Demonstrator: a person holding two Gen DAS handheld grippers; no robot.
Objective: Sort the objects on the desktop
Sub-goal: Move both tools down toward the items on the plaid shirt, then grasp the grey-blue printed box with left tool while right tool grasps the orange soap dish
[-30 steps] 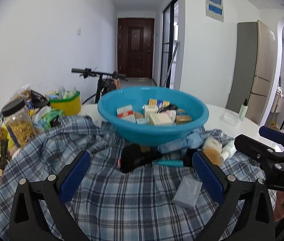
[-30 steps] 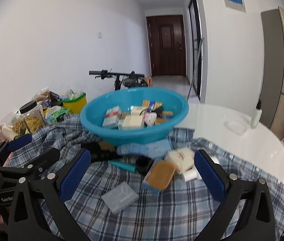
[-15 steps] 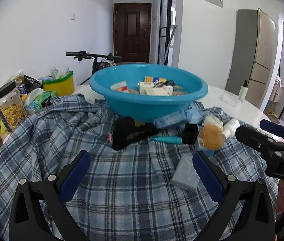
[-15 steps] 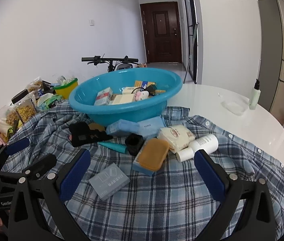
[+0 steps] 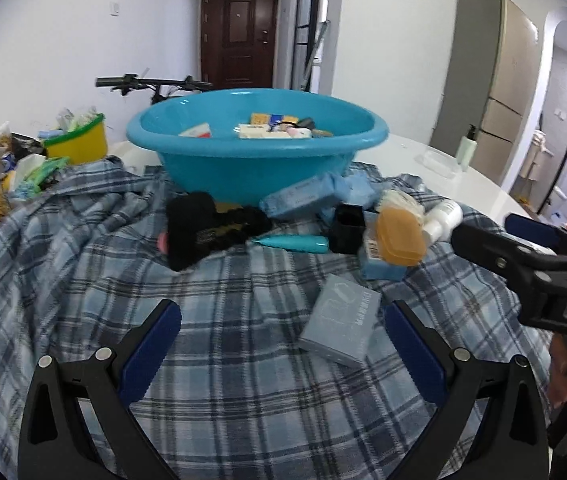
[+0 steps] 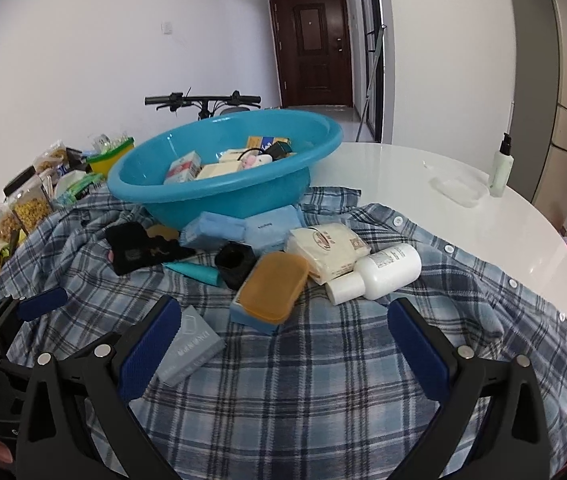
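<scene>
One blue basin (image 6: 219, 196), one plaid shirt (image 6: 323, 360), one white bottle (image 6: 387, 270), one grey box (image 6: 191, 346), one pump bottle (image 6: 499, 168), two open grippers.

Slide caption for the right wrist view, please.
Open right gripper hovers over plaid shirt strewn with toiletries before a blue basin.

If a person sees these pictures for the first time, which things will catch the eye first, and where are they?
The big blue basin stands at the back of the plaid shirt, already holding small boxes. In front of it lies a pile of loose items, among them a white bottle and an amber soap case. Nearest, a grey box lies between the open left gripper and right gripper.
</scene>
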